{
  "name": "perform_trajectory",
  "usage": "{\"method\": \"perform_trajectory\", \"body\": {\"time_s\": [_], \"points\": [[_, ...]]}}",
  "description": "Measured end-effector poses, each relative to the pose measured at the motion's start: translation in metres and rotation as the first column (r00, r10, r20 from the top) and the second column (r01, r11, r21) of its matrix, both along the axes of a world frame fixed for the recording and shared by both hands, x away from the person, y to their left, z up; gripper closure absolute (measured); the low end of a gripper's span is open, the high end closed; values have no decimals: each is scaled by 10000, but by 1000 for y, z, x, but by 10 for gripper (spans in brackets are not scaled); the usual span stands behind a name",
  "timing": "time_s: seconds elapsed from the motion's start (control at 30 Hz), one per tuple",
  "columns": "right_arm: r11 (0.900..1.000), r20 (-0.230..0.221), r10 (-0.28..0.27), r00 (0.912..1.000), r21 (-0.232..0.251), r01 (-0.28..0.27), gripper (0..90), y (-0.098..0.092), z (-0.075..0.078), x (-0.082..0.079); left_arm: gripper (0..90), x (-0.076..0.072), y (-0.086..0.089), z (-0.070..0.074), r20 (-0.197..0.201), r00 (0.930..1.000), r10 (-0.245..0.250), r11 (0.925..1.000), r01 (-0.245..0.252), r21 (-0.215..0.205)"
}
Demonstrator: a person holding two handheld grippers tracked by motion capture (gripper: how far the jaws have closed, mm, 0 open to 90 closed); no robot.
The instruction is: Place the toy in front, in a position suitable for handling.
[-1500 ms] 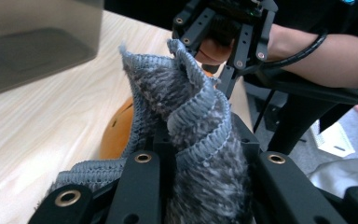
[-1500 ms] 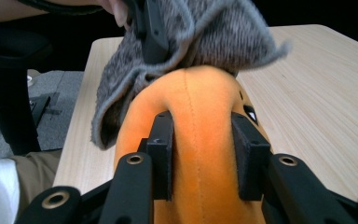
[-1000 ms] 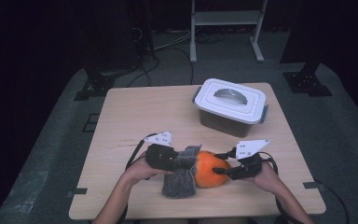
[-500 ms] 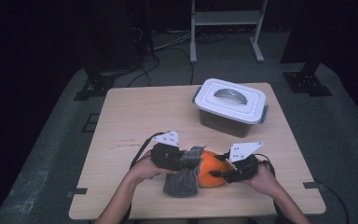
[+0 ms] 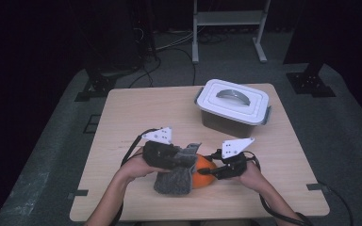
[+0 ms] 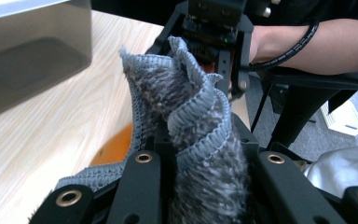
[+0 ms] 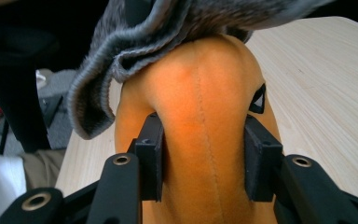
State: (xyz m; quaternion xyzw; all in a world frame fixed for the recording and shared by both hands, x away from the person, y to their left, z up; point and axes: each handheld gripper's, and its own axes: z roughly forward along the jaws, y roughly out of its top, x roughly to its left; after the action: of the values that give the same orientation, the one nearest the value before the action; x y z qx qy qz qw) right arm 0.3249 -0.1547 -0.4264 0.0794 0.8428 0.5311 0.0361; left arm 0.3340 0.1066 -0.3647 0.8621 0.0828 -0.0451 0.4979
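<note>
— Any writing or labels to read on anything?

— Nothing legible. The orange soft toy (image 7: 205,140) has a small black triangle with a pale centre on its side, but no letters.

— How do the jaws stand?

— The left gripper (image 6: 200,158) is clamped tight on a bunched fold of the grey cloth (image 6: 191,116); the fabric rises up between its two black jaws. The right gripper (image 7: 205,163) has just been closing its jaws, and the pads now press into both sides of the toy, denting it.

— Where are the toy and the cloth?

— Near the front edge of the table (image 5: 136,113), between the person's two hands. In the high view the cloth (image 5: 174,176) drapes over the left side of the toy (image 5: 202,172), with the left gripper (image 5: 169,155) at its top and the right gripper (image 5: 221,170) on the toy's right.

— Counts?

— One toy, one cloth, two grippers, and one closed box with a white lid (image 5: 233,96) farther back on the right, well apart from the hands.
</note>
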Motion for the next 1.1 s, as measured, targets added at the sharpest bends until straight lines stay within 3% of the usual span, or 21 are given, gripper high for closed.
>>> {"method": "perform_trajectory", "body": {"time_s": [0.13,0.27,0.6,0.73,0.8,0.9,1.0,1.1], "points": [[9995,102,-86,9999,-310,89,570,-12,-2,-2,706,4,-8,-4,89,10000,1,9999,-2,169],[9995,25,-261,9997,-171,261,573,-27,-9,-1,702,11,1,-12,-127,9992,385,9991,-383,175],[9997,8,-193,9998,-166,193,570,-32,-10,3,699,13,26,-27,-170,9943,1053,9932,-1043,514],[9997,38,-205,9998,-94,205,567,-33,-11,4,699,13,31,-33,-316,9904,1342,9905,-1331,354],[9998,76,-175,9998,-88,176,566,-32,-11,4,701,13,30,-32,-391,9918,1214,9926,-1211,111],[9998,184,-132,9997,-138,134,566,-30,-10,5,700,11,19,-27,-460,9970,629,9970,-649,-430],[9993,328,-216,9992,-301,226,533,-25,-8,5,700,11,6,-27,-419,9982,431,9988,-440,-202],[9970,14,-703,9975,-326,703,391,-27,-6,6,703,13,6,-26,-395,9966,725,9974,-724,49]]}}
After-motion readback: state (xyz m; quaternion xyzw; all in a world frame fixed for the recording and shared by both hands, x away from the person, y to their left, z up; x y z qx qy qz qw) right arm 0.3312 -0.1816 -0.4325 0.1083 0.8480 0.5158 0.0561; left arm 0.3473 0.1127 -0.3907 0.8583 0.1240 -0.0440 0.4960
